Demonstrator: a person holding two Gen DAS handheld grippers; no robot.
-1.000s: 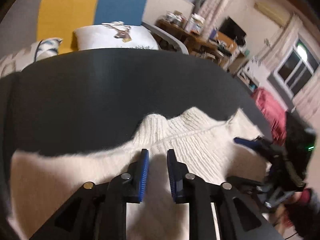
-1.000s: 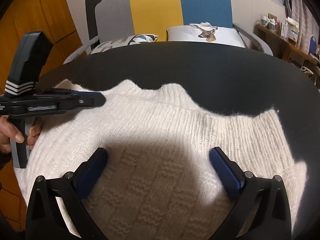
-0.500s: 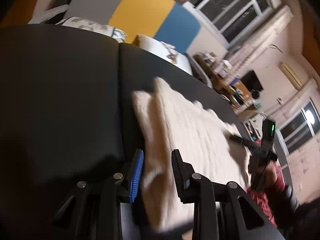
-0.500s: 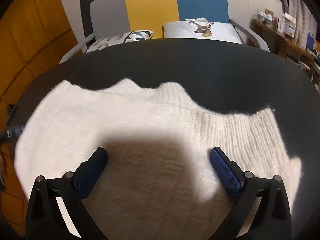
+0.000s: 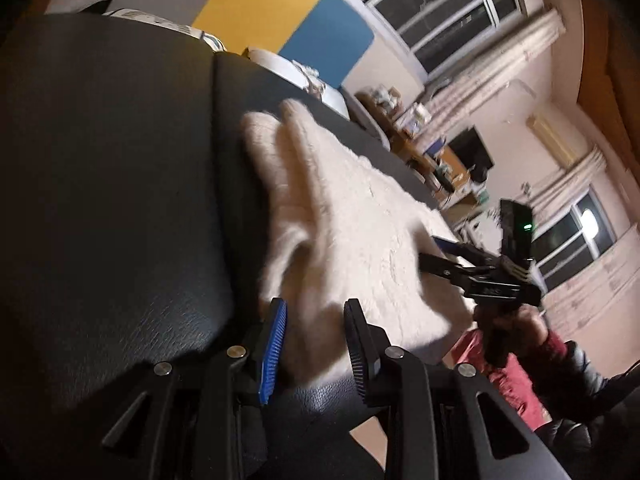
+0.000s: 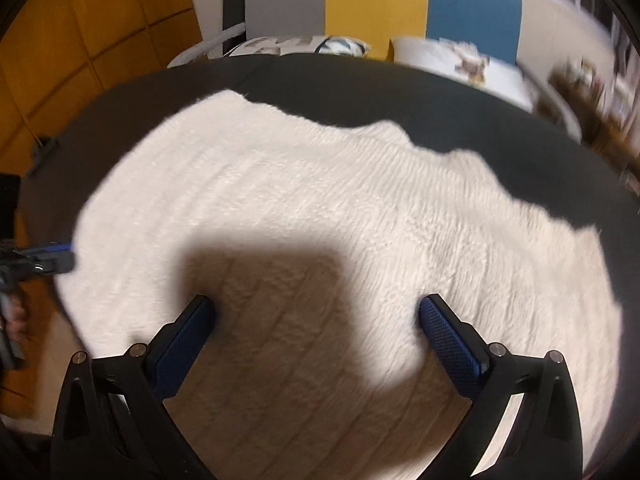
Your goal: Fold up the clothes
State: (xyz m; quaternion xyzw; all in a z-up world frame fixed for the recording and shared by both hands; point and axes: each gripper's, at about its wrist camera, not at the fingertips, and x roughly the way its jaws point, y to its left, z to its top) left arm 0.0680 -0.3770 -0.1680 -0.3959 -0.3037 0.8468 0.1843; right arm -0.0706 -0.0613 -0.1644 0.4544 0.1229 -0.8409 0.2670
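Left wrist view: a cream knitted sweater (image 5: 340,216) lies spread on a black leather-textured worktop (image 5: 112,208), stretching away from the camera toward the upper right. The left gripper (image 5: 314,344) sits at the sweater's near end, its two fingers a narrow gap apart with a fold of the knit lying between them; whether the blue ribbed pads (image 5: 274,348) press on the cloth cannot be told. Farther right, the right gripper (image 5: 440,256) reaches over the sweater's far side, held by a hand (image 5: 508,332) in a dark sleeve with a red cuff. Beyond the worktop stand a sofa (image 5: 288,28) with grey, yellow and blue back panels, large windows with pale curtains, and a cluttered desk. Right wrist view: the same sweater (image 6: 320,216) fills most of the frame, lying flat on the black worktop (image 6: 440,92), with a dark shadow across its near middle. The right gripper (image 6: 316,328) hovers above it with its fingers spread wide and nothing between them. At the far left edge the left gripper's (image 6: 60,258) blue-tipped end meets the sweater's border. The picture is motion-blurred. Behind, the sofa (image 6: 376,0) carries white printed cushions (image 6: 448,60).
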